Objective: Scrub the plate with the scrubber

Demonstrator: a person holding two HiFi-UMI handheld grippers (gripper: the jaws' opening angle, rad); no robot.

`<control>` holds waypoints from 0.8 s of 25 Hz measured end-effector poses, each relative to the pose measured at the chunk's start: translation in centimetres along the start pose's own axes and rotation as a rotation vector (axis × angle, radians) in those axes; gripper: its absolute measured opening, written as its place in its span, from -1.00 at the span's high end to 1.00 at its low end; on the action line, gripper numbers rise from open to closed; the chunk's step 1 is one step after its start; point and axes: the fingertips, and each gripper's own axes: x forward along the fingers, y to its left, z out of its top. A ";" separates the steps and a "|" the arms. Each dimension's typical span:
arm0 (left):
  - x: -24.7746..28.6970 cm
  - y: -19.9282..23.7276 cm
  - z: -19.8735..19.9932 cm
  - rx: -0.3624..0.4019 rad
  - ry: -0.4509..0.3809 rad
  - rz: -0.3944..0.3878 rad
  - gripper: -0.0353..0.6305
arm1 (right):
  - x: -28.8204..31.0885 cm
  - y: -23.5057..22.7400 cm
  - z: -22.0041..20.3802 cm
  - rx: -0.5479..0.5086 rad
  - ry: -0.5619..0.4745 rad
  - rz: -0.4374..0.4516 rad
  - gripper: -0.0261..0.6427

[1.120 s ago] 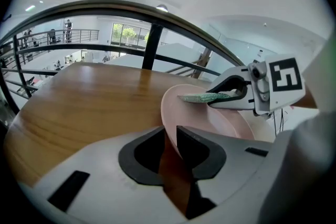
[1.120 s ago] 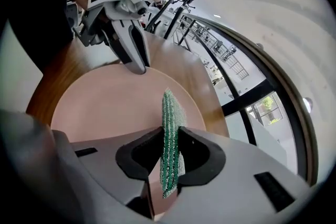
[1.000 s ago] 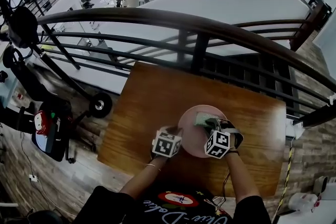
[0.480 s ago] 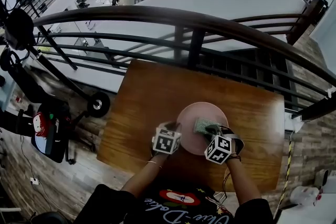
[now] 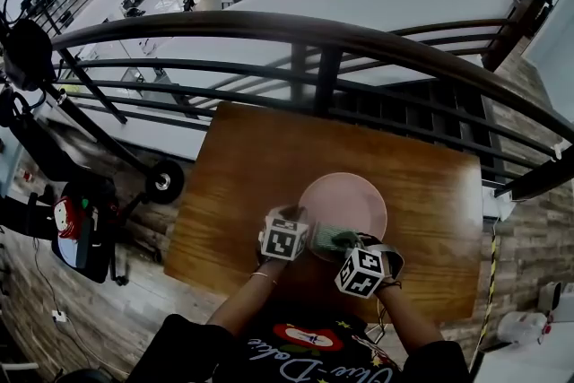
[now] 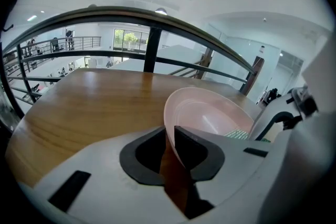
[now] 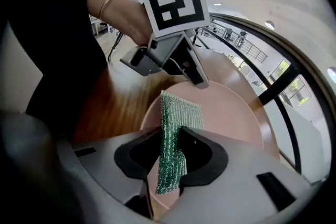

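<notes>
While the head view takes in the whole wooden table (image 5: 242, 175) by the dark railing (image 5: 323, 36), it tells little about the jaws, and that's where the two gripper views come in. From above, the plate (image 5: 343, 204) sits on the near half of the table, close to the person's edge, with both grippers crowded at its near rim.

Over to the left gripper view: the left gripper (image 6: 169, 138) has the plate's rim right between its jaws. They have just been closing, and now they pinch that thin edge, the wood showing below. At the right of this view, a sliver of green mesh lies on the plate's inner slope.

The right gripper view fills in the rest. The right gripper (image 7: 170, 150) is clamped on the scrubber (image 7: 176, 134), both pads pressed into the mesh. The free end of the scrubber reaches forward and lies on the plate near its near-left rim. Across the plate, this view alone shows the left gripper from outside: its marker cube (image 7: 173, 0), the hand (image 7: 123, 13) behind it, and a thin bracelet (image 7: 106, 6) on the wrist.

And the plate itself? Pale pink, round, shallow, with a raised rim and a glossy inside that catches the light. The scrubber is a flat rectangle of green knitted mesh with a silvery sheen.
</notes>
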 end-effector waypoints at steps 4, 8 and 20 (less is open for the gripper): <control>-0.4 -0.3 0.3 0.001 -0.005 -0.006 0.79 | -0.5 1.6 1.3 0.034 -0.042 0.089 0.64; -0.4 -0.4 0.2 0.031 0.002 -0.010 0.79 | -1.8 -0.2 1.6 -0.082 -0.093 0.015 0.65; -0.1 -0.3 0.5 0.117 0.023 -0.022 0.79 | -0.1 -11.1 -0.7 -0.549 0.078 -0.208 0.68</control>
